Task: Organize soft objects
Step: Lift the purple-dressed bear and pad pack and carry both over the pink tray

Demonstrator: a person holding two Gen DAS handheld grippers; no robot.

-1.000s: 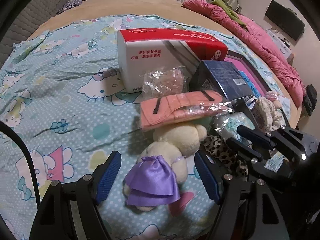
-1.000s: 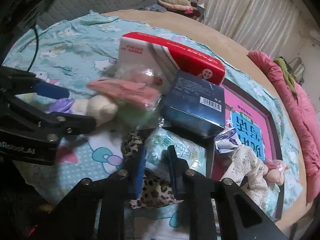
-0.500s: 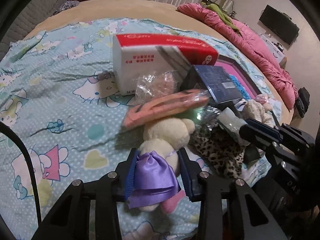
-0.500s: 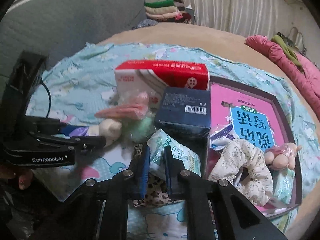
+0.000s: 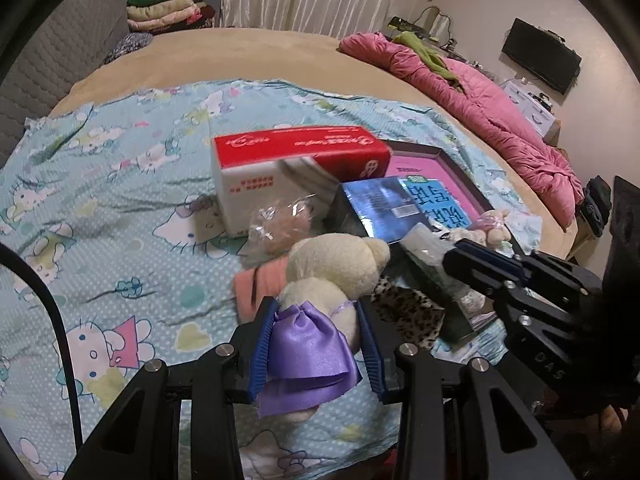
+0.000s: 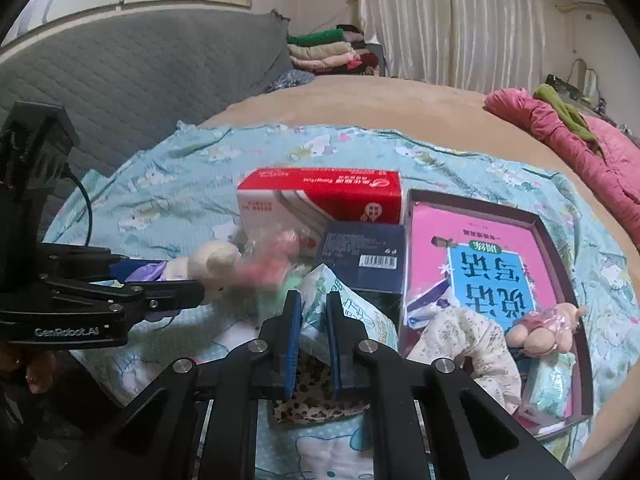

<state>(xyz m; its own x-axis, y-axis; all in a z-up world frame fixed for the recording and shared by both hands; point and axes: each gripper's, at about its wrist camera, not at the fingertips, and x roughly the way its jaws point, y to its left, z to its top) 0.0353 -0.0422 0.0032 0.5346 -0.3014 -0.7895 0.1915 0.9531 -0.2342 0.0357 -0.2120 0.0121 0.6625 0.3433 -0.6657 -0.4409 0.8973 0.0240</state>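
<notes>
Plush bear (image 5: 320, 292) in left tongs (image 5: 316, 344); its purple skirt (image 5: 308, 360) shows clearly only there.

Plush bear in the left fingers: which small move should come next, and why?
Probably lift it a little higher. The left gripper is shut on the bear, whose head sits just above the pink pouch and beside the leopard cloth.

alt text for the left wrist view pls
The left gripper is shut on a cream plush bear in a purple satin skirt above a pale blue cartoon-print bedsheet. Behind it stand a red-and-white tissue box and a dark blue box.
</notes>
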